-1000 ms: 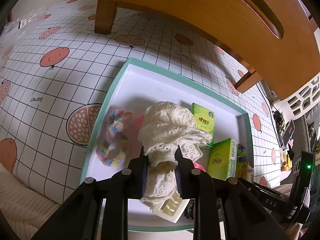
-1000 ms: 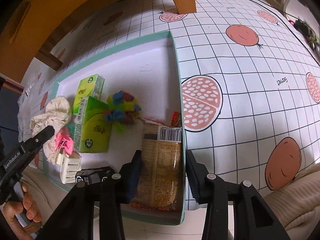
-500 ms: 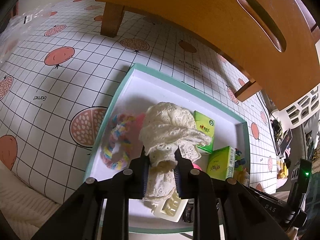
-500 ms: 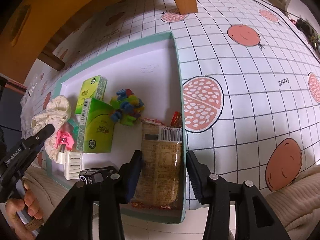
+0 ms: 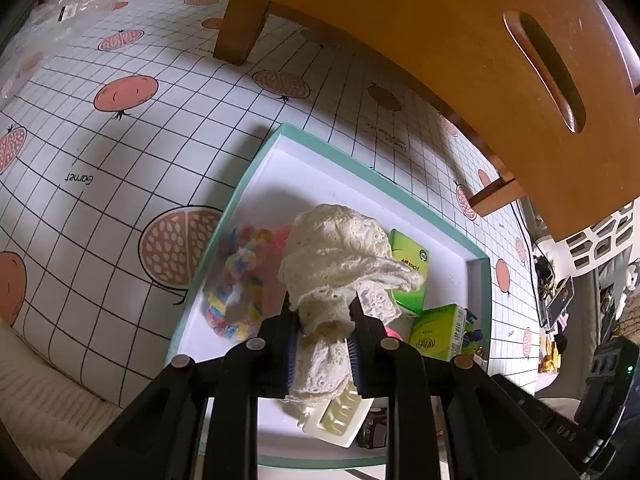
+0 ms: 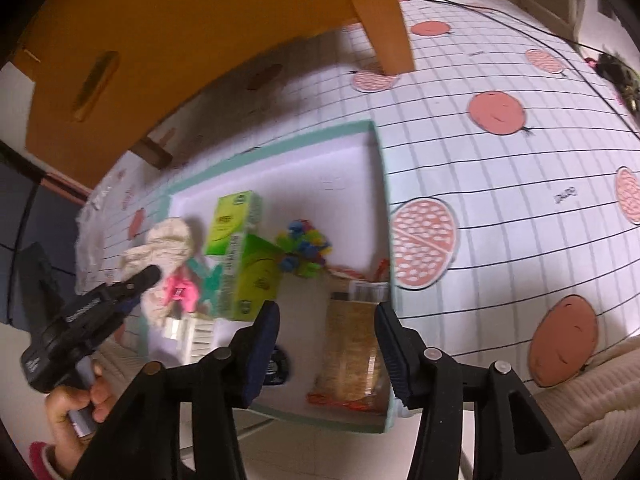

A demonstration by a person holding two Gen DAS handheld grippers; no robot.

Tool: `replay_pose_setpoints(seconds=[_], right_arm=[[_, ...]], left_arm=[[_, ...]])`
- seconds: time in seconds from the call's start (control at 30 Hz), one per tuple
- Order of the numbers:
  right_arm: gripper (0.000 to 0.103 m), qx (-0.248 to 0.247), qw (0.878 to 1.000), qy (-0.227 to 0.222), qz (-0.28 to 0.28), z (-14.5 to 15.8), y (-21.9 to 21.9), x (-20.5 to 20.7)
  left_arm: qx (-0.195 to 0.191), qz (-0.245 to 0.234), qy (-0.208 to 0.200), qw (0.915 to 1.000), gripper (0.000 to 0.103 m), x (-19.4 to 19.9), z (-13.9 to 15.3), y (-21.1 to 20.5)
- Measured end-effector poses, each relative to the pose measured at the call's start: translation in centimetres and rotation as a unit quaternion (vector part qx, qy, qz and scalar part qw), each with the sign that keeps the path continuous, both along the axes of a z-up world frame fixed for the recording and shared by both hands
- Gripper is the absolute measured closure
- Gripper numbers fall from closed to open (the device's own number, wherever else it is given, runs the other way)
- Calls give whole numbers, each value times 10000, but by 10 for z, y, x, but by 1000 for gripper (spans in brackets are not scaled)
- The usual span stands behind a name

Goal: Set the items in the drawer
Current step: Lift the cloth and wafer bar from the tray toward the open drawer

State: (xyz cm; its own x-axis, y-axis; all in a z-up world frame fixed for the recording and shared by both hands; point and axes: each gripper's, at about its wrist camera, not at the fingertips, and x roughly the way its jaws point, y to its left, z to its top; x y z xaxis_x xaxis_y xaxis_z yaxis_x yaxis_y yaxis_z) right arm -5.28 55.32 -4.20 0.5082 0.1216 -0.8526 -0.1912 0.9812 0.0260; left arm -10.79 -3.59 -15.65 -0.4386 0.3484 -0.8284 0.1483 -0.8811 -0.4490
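Change: right gripper (image 6: 326, 344) has lifted off the snack packet (image 6: 352, 356); its jaws have just been opening and nothing is pressed between them now. Earlier the packet sat close between the pads; now it lies lower in view, clear of both.
Left gripper (image 5: 323, 344): pinches a cream lace cloth (image 5: 336, 256), narrow grip, cloth bunched above the pads and hanging below them. Grip unchanged from the earlier frames.
Right gripper state: jaws moderately wide, empty, hovering above the packet.
Drawer (image 5: 236, 208): shallow white tray with teal rim, on a grid-pattern mat (image 5: 120, 152) printed with pomegranates.
Snack packet position: flat in the drawer's near right corner, against the right wall, as seen from the right wrist.
Lace cloth position: held above the drawer's left half, not resting on its floor.
Other contents: two green boxes (image 6: 244, 268) near the middle, one overlapping the other; pastel scrunchie (image 5: 240, 292) by the left wall; multicolour clips (image 6: 306, 248); cream comb-like clip (image 5: 336, 420) at the near edge; pink item (image 6: 180, 290), partly hidden.
Overhead: wooden stool (image 5: 440, 40) beyond the drawer.
Person: a hand (image 6: 76, 408) holds the left gripper's handle, seen in the right wrist view.
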Motion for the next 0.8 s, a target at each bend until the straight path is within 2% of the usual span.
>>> replay_pose_setpoints(seconds=[0.4,0.53,0.8], right_arm=[[49,-487,9979,414,-127,-29,4,2],[49,-568,9976,395,44,-36,12,0],[52,-941,9949,356,-35,-47,19,3]], left_arm=[[-34,-25,-69,10000,80,-1,3,7],[-33,-19,-79,10000,80,-1,2,7],[-54,-58,-85,9999,80,-1,2,8]])
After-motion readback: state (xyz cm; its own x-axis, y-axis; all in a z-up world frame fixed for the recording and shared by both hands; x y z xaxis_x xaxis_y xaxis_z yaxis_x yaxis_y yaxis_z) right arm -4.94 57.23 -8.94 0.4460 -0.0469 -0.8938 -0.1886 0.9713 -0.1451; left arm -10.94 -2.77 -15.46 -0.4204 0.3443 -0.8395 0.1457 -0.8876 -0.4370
